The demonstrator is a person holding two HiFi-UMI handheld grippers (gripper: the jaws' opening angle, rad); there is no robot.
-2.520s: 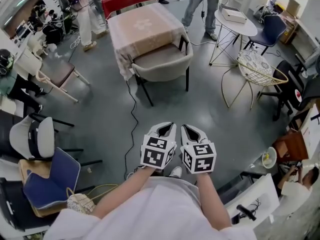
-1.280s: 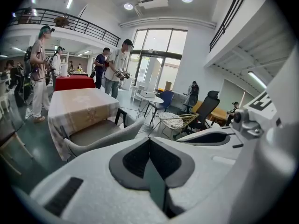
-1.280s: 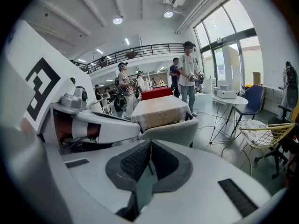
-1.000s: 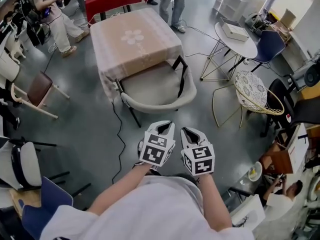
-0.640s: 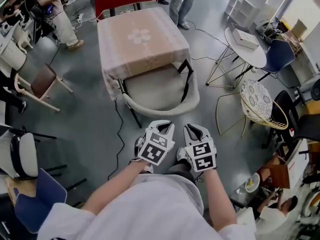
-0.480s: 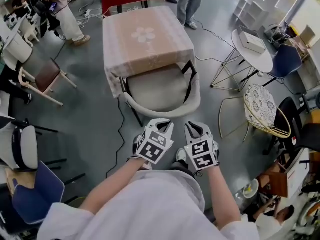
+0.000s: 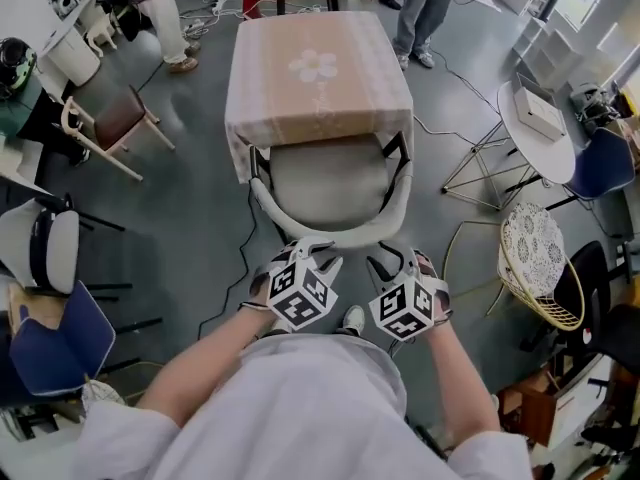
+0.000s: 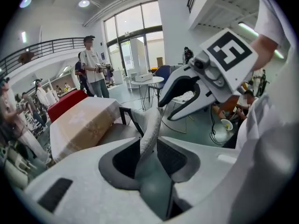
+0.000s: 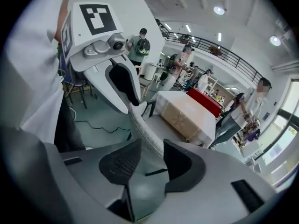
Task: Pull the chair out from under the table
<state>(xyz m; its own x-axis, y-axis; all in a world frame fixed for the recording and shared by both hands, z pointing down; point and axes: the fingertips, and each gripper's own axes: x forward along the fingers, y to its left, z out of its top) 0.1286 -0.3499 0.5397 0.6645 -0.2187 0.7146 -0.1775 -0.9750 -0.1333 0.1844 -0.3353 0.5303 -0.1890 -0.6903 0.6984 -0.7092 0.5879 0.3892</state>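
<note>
A grey chair (image 7: pixel 330 183) with a curved backrest stands pushed under the table (image 7: pixel 320 68), which is covered by a beige cloth. In the head view both grippers reach the backrest rim (image 7: pixel 335 233), my left gripper (image 7: pixel 318 255) toward its left and my right gripper (image 7: pixel 392 261) toward its right. The jaws of both have just been opening. In the left gripper view the rim (image 8: pixel 150 125) runs between the left gripper's (image 8: pixel 149 150) spread pads with gaps beside it. In the right gripper view the rim (image 9: pixel 145 134) passes between the right gripper's (image 9: pixel 152 160) open pads.
A black cable (image 7: pixel 230 298) lies on the floor left of the chair. A wooden chair (image 7: pixel 110 123) stands at the left and a blue one (image 7: pixel 50 338) at lower left. A round white table (image 7: pixel 535 118) and a wire chair (image 7: pixel 540 258) are at the right. People stand beyond the table.
The view has closed in on the chair. Both grippers have moved forward and down to the backrest rim, rolled, and their jaws have gone from shut to open around it.
</note>
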